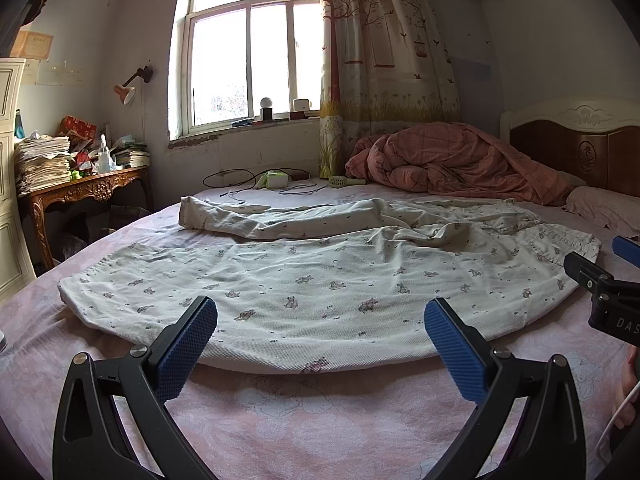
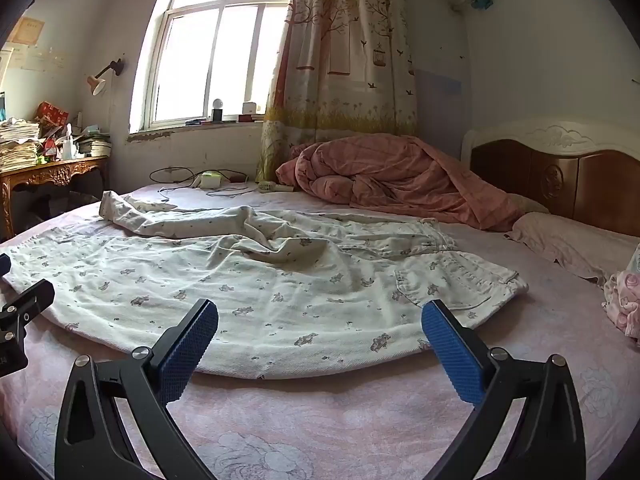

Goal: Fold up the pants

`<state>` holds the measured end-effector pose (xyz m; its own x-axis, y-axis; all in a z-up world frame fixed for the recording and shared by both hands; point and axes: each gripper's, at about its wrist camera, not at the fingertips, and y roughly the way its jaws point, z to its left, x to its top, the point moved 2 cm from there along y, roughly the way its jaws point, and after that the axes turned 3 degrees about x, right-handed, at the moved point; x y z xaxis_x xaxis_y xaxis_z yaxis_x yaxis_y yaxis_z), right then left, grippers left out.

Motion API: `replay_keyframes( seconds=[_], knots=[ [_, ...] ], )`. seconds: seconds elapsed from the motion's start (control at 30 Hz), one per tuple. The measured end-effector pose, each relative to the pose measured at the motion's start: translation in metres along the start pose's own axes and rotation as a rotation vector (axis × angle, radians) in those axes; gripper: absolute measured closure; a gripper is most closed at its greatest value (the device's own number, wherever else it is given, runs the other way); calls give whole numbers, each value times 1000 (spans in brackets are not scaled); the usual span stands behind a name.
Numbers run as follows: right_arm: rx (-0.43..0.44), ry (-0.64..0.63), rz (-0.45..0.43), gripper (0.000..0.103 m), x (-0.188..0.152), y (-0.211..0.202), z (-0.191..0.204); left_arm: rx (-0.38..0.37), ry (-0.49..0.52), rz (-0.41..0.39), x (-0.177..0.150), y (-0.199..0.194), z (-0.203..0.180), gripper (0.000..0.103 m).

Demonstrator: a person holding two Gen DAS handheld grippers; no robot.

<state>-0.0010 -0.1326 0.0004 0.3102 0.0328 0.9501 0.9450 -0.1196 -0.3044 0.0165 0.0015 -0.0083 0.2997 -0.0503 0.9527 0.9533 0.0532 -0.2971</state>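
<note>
Left wrist view: the left gripper (image 1: 320, 336) hangs low over a bed (image 1: 320, 420) covered by a pink flowered sheet, its two blue-padded fingers spread wide with nothing between them. Just past the fingertips lie the pants (image 1: 312, 284), pale cream with a small grey print, spread flat across the bed. Their near edge runs crosswise right in front of the pads, and the gripper is not touching the cloth. The nearer leg stretches to the left, its hem close to the bed's left side; the farther leg lies behind it, rumpled and slightly apart. The waistband sits at the right end. At the right edge of this view the right gripper (image 1: 600, 264) shows in part, beside the waist end.

In the right wrist view, the right gripper (image 2: 320, 336) likewise has its fingers wide apart and empty, pointing slightly downward at the pants (image 2: 248, 292). Its right pad sits just short of the fabric near the pocket and waistband, at the right end of the garment. The near edge of the pants lies directly ahead of both pads. A crumpled pink quilt (image 2: 400, 176) is heaped well behind the pants, against the wooden headboard (image 2: 560, 176).
</note>
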Motion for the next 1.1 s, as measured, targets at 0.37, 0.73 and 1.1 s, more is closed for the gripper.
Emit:
replay_keyframes(
  seconds=[0.37, 0.73, 1.1],
  knots=[
    [0, 0, 1, 0, 0, 1, -1, 6, 2, 1, 0, 3, 3, 0],
    [0, 1, 2, 0, -1, 2, -2, 6, 2, 1, 0, 3, 2, 0],
    [0, 1, 2, 0, -1, 2, -3, -7, 11, 5, 2, 3, -2, 0]
  ],
)
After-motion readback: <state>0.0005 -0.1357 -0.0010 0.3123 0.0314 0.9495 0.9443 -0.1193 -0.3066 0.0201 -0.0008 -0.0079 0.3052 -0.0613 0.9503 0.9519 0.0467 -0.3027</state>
